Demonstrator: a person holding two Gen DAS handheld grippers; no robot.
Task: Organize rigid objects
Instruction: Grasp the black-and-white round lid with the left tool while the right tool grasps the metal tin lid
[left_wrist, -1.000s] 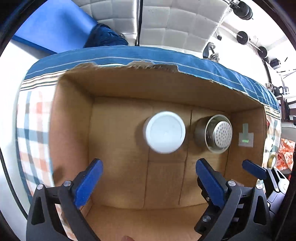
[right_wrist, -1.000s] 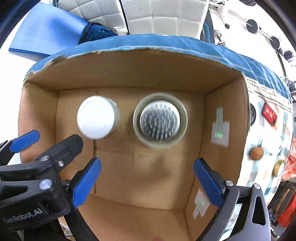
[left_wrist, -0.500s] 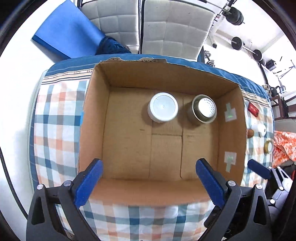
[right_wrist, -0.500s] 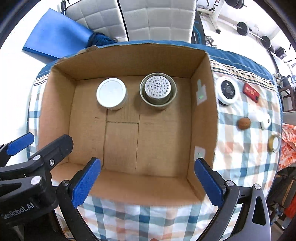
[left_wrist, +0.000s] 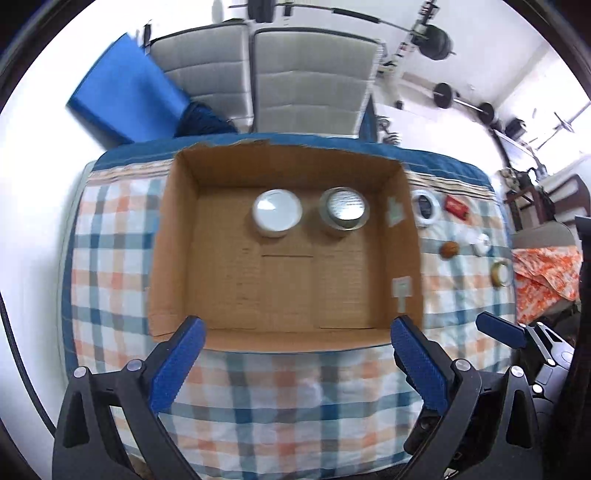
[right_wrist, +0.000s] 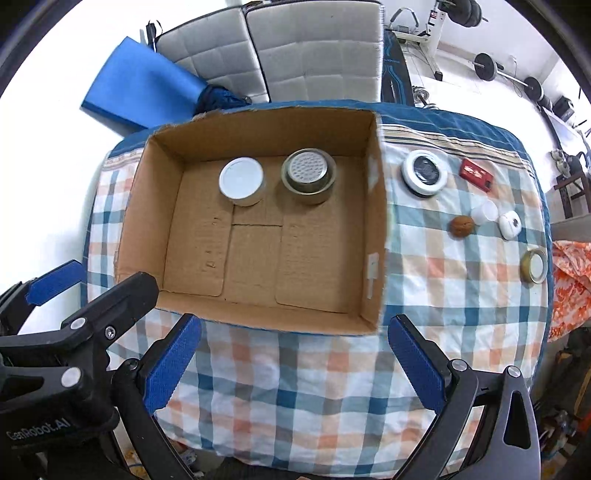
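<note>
**Onlooker 1:** Both grippers have pulled back and up since a second ago. Then they were down inside the cardboard box (right_wrist: 258, 254); now the whole box shows, with checked tablecloth (right_wrist: 306, 373) in front of it.

**Onlooker 2:** Are they carrying anything?

**Onlooker 1:** No. The left gripper (left_wrist: 295, 363) has its blue pads spread wide apart with nothing between them. The right gripper (right_wrist: 293, 363) is the same, spread and empty. They hang side by side over the near edge of the table, the left one's black frame showing at the lower left of the right wrist view.

**Onlooker 2:** What is in the box?

**Onlooker 1:** Two things, standing near the far wall. A white-lidded jar (right_wrist: 242, 181) on the left, and just beside it on the right a metal cup (right_wrist: 309, 176) with a perforated insert. They sit close, but I cannot tell whether they touch. The rest of the box floor is bare cardboard.

**Onlooker 2:** And outside it?

**Onlooker 1:** On the cloth to the right of the box: a round white-rimmed dial (right_wrist: 424, 172) nearest the box, a small red case (right_wrist: 476, 174) beyond it, then a walnut (right_wrist: 461, 226), a small white cup (right_wrist: 484, 212) and a white pod (right_wrist: 510, 225) in a cluster, and a gold-rimmed lid (right_wrist: 534, 266) nearest the table's right edge. All lie well apart from both grippers.
</note>
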